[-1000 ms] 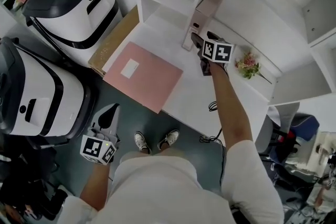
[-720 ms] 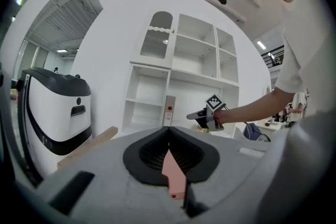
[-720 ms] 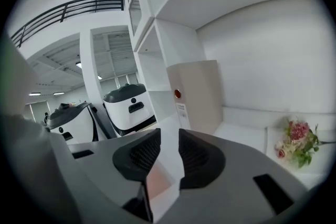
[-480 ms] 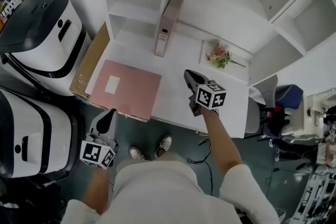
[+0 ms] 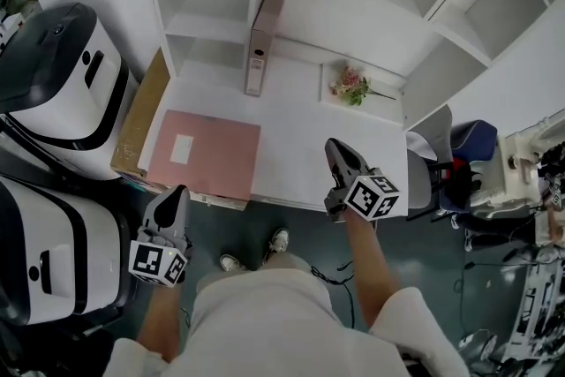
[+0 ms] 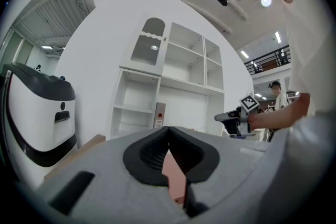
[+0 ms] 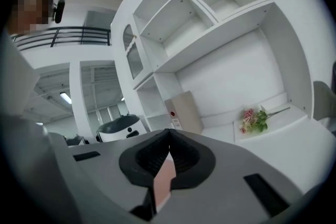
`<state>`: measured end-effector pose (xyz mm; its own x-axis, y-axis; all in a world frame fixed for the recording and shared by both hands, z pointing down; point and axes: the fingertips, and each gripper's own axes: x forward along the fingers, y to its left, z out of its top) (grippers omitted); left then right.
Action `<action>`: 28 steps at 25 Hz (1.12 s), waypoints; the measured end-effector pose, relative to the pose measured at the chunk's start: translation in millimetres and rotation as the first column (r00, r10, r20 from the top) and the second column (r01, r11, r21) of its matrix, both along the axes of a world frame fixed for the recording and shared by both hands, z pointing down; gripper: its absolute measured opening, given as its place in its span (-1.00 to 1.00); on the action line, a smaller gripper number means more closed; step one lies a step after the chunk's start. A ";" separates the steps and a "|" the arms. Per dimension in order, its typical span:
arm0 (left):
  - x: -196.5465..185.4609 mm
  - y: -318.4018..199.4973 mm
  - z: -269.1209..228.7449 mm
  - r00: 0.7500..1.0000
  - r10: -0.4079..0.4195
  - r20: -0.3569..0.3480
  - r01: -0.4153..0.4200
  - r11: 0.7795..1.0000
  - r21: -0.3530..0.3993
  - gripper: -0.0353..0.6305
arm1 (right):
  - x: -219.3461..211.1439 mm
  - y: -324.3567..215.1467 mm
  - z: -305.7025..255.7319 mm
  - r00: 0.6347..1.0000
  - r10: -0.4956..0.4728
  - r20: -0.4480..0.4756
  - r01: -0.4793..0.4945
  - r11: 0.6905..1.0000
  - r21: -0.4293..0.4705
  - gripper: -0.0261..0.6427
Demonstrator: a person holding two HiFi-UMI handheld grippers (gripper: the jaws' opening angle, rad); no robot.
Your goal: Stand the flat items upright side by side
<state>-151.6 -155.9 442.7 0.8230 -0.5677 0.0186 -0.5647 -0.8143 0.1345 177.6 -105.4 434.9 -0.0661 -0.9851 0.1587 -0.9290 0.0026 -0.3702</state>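
A pink binder (image 5: 261,40) stands upright on the white desk (image 5: 300,146), against the shelf unit; it also shows in the left gripper view (image 6: 159,114) and the right gripper view (image 7: 184,112). A flat pink folder (image 5: 207,153) with a white label lies on the desk's left part. My right gripper (image 5: 335,147) hovers over the desk's near edge, shut and empty (image 7: 169,131). My left gripper (image 5: 177,192) is held below the desk's front edge near the folder, shut with nothing in it (image 6: 168,127).
A small bunch of flowers (image 5: 351,86) lies on the desk at the back right. A cardboard sheet (image 5: 139,115) leans at the desk's left side. Two large white and black machines (image 5: 55,66) stand on the left. A chair (image 5: 424,163) is at the right.
My right gripper has drawn back from the upright binder to the desk's near edge, with jaws shut and empty. The binder stays standing. The left gripper has hardly moved.
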 end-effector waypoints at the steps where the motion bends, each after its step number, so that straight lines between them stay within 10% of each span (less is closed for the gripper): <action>1: -2.1 -0.1 -1.7 1.000 -0.005 0.000 0.005 1.000 0.004 -0.85 | -4.5 7.5 0.6 0.999 0.011 0.047 -0.012 1.000 0.017 -0.92; 11: -57.0 7.2 5.0 0.991 -0.126 0.039 0.127 0.992 -0.017 -0.85 | -119.4 35.0 100.0 0.883 -0.096 0.460 0.123 0.992 -0.029 -0.73; 16: -102.1 18.6 16.9 0.971 -0.230 0.072 0.233 0.972 -0.040 -0.85 | -200.2 10.4 140.1 0.711 -0.218 0.668 0.282 0.959 0.013 -0.58; 22: -138.4 32.7 28.4 0.941 -0.314 0.124 0.325 0.942 -0.080 -0.85 | -271.6 -9.7 212.2 0.499 -0.028 0.866 0.312 0.938 -0.149 -0.38; 28: -146.1 43.7 33.5 0.937 -0.314 0.153 0.331 0.938 -0.100 -0.85 | -308.1 -39.1 235.7 0.426 -0.025 0.905 0.330 0.935 -0.129 -0.18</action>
